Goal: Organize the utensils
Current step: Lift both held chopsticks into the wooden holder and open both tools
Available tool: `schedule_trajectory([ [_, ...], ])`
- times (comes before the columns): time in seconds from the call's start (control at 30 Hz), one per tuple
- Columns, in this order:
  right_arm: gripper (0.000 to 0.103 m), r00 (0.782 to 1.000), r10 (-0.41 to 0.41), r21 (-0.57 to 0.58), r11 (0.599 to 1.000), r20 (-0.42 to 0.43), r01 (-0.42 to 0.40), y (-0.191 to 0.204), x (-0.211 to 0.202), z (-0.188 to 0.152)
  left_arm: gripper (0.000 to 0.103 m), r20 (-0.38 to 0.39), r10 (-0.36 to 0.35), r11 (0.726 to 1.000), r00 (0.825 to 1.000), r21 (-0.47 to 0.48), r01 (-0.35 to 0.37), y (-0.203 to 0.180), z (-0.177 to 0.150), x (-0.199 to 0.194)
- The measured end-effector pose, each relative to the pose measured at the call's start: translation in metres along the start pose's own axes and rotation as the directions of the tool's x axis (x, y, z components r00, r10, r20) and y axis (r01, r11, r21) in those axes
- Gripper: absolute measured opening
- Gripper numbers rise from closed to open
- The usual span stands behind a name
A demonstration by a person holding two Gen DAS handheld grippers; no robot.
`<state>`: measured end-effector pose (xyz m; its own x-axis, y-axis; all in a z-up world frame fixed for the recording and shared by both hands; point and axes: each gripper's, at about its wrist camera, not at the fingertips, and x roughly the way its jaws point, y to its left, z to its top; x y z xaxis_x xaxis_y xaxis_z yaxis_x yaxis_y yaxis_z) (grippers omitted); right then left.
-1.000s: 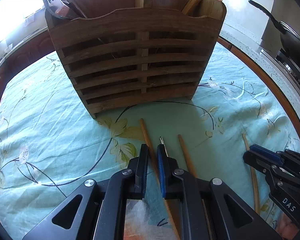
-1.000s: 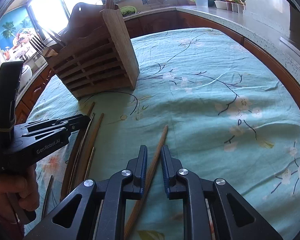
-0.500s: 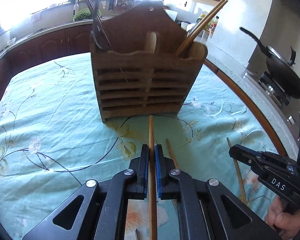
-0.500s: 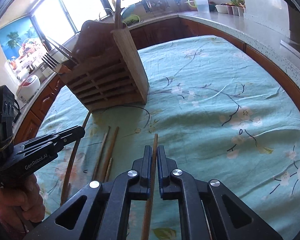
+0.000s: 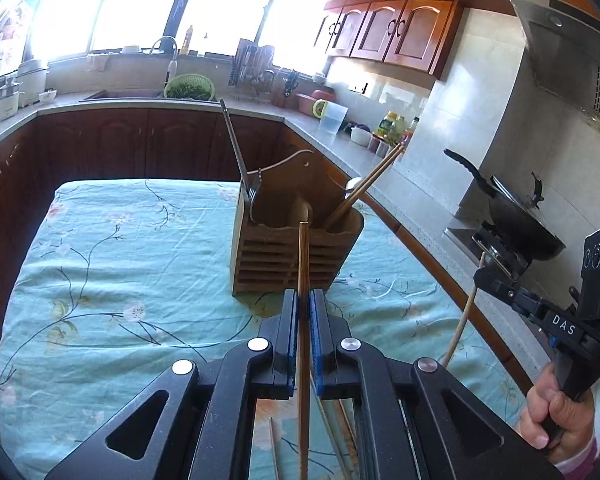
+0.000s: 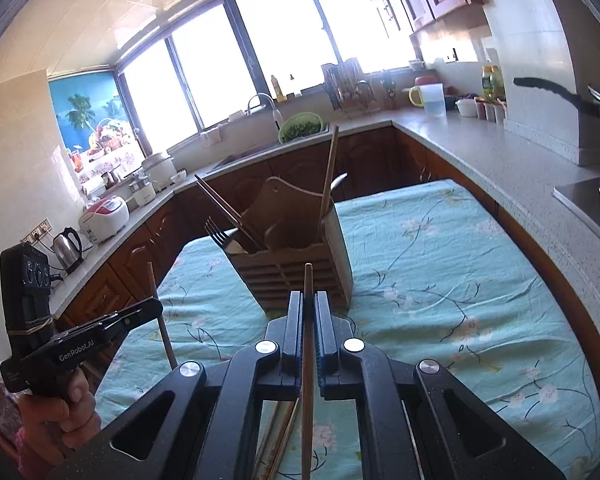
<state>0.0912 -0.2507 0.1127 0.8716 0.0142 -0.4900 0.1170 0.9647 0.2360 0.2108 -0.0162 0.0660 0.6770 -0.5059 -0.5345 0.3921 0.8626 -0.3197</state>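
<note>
we have a chopstick in each gripper, both lifted off the desk. the left gripper [image 5: 304, 308] is clenched on a dark chopstick [image 5: 303, 264], the right gripper [image 6: 309, 312] on a lighter chopstick [image 6: 308, 288], jaws pinching each stick along its length. ahead of both stands the wooden holder [image 5: 288, 248], on the cloth toward the far edge of the desk. to do this well, we judge we should tip each stick nearly upright, bring its tip over the open compartment where chopsticks [image 5: 372, 176] already lean, on the holder's right side in the left view, and release only once the tip is inside, one hand at a time. the other compartment holds forks [image 6: 216, 236]. more sticks lie on the cloth near the close edge.
</note>
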Motion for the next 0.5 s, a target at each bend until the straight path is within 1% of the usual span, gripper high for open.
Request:
schedule_trajectory([
  [0.1,0.005,1.0,0.001,-0.009,1.0,0.031,-0.001,0.003,-0.006,0.01,0.004,0.021,-0.002,1.0,1.0,-0.003,0.002,0.0,-0.003,-0.008],
  [0.27,0.005,0.998,0.004,-0.017,1.0,0.059,-0.003,0.005,-0.007,0.021,0.004,0.051,0.001,1.0,0.999,-0.005,0.0,0.005,-0.001,-0.03],
  [0.5,0.005,0.997,0.001,-0.02,1.0,0.072,0.001,0.005,-0.004,0.03,0.004,0.084,0.004,1.0,0.996,-0.014,-0.003,0.011,0.005,-0.039],
])
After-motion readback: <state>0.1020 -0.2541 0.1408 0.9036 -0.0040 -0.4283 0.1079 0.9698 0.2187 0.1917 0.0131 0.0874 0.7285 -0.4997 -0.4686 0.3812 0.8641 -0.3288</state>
